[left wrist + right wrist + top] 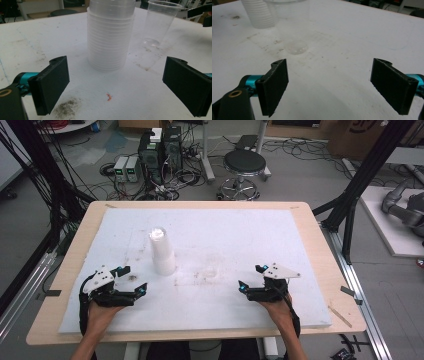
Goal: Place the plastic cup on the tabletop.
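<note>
a stack of cups (110,37) stands upright on the white board (240,240), left of the board's middle. the cups are translucent white plastic, nested closely so their rims make tight rings up the side. just beside the stack, a little apart from it, stands a single clear cup (160,22), also upright and mouth up, see-through enough that its round base (297,47) shows plainly. dark smudges mark the board around both, and a small orange scrap (109,97) lies near the stack.
</note>
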`<state>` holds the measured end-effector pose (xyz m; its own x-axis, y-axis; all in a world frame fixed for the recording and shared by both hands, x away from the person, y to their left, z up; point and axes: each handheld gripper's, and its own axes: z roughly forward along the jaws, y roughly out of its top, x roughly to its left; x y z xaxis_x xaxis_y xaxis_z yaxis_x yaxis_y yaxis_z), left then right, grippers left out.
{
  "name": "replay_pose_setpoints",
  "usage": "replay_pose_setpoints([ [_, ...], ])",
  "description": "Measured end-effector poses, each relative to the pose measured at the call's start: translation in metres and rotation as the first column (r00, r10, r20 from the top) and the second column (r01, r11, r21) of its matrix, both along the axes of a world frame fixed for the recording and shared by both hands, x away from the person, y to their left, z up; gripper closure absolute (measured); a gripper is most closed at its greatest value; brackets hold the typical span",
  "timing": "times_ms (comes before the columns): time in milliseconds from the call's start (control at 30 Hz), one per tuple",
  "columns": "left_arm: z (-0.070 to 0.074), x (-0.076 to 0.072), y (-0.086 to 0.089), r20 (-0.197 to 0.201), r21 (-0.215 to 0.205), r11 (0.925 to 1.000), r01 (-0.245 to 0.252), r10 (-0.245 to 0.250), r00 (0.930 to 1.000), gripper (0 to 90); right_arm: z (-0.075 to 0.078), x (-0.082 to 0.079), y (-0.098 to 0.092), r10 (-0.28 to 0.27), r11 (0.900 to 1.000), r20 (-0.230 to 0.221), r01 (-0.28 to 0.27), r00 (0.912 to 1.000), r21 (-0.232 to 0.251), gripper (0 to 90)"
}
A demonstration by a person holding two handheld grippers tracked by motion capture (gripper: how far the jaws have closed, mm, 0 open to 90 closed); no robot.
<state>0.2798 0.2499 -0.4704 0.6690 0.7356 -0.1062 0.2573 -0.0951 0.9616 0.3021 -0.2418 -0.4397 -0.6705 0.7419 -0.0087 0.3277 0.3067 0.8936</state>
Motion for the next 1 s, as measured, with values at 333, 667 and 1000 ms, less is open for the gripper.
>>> replay_pose_setpoints([
  [333,0.0,-0.002,0.0,0.015,0.005,1.0,0.0,0.0,0.9999,7.0,-0.005,0.004,-0.007,-0.053,0.998,0.021,0.052,0.9984,0.035,14.9],
  [667,0.0,-0.002,0.0,0.017,-0.001,1.0,-0.005,0.005,0.9998,7.0,-0.013,0.003,-0.007,-0.05,0.998,0.016,0.05,0.9986,0.039,15.0],
  [1000,0.0,-0.002,0.0,0.016,-0.003,1.0,-0.005,0.005,0.9999,7.0,-0.014,0.002,-0.008,-0.051,0.998,0.021,0.05,0.9985,0.035,15.0],
])
